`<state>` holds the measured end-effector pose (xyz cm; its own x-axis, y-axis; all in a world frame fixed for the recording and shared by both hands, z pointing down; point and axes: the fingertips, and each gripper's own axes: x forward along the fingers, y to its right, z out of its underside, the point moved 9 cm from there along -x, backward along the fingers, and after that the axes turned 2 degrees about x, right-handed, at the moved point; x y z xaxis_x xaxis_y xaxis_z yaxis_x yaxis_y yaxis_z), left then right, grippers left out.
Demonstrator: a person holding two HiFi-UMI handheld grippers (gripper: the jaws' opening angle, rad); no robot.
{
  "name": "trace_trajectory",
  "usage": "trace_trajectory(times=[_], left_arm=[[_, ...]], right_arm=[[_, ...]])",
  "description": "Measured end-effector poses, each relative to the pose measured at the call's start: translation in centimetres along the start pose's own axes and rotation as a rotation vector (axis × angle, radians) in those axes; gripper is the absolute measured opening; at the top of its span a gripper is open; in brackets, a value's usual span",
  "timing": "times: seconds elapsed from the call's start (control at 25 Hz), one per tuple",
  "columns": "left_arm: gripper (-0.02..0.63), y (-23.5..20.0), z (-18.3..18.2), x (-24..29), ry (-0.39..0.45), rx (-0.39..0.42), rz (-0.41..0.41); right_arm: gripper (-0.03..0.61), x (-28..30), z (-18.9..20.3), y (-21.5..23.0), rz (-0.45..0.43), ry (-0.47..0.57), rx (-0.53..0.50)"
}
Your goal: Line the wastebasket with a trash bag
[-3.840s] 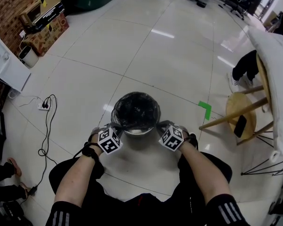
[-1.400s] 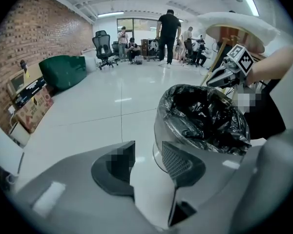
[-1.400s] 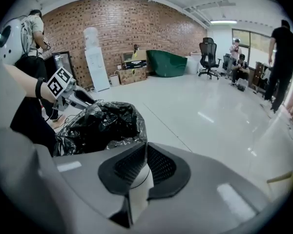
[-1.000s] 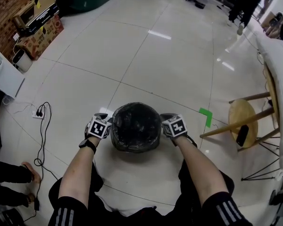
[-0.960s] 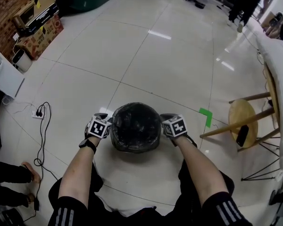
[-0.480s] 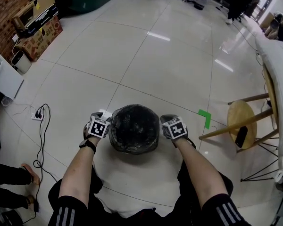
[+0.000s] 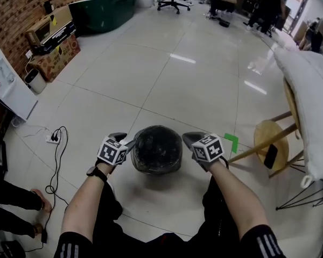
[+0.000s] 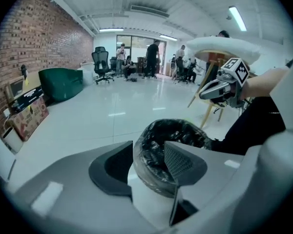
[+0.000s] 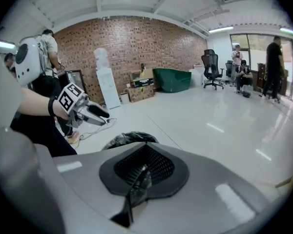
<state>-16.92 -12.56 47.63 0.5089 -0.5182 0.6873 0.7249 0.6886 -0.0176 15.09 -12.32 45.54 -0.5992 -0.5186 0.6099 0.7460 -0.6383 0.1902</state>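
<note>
The white wastebasket (image 7: 157,168) stands on the tiled floor with a black trash bag (image 7: 157,148) over its rim. My left gripper (image 7: 126,140) hovers above the basket's left side. Its jaws are opening with nothing pressed between them; in the left gripper view (image 8: 148,143) the bag (image 8: 173,133) and white wall (image 8: 151,201) show beyond the gap. My right gripper (image 7: 189,138) hangs at the basket's right, shut (image 9: 144,151), with a crinkled bit of black film caught in the seam. The basket (image 9: 129,138) lies past it.
A wooden stool (image 7: 269,130) with a phone (image 7: 268,156) on it stands at the right under a white cushion (image 7: 307,95). Green tape (image 7: 232,142) marks the floor by the basket. A power strip and cable (image 7: 55,138) lie left, near someone's feet (image 7: 40,195).
Both grippers have lifted away from the basket's sides. The left jaws have parted and let go of the rim. The head view has risen and now takes in more of the room.
</note>
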Motion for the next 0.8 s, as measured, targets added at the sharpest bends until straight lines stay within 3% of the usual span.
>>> trace_trajectory(times=[0.2, 0.44, 0.68, 0.8], left_arm=[[0.195, 5.2, -2.1, -4.4, 0.101, 0.041, 0.076], [0.193, 9.6, -2.2, -8.8, 0.217, 0.033, 0.144], [0.193, 10.5, -1.3, -9.5, 0.229, 0.071, 0.158], [0.194, 10.9, -0.9, -8.4, 0.205, 0.09, 0.173]], right_arm=[[0.006, -4.5, -2.4, -5.9, -0.109, 0.128, -0.05], [0.006, -7.5, -0.5, -9.7, -0.141, 0.194, -0.071], [0.006, -6.8, 1.5, -10.0, -0.121, 0.182, -0.053], [0.006, -6.5, 1.1, -10.4, -0.103, 0.188, -0.097]])
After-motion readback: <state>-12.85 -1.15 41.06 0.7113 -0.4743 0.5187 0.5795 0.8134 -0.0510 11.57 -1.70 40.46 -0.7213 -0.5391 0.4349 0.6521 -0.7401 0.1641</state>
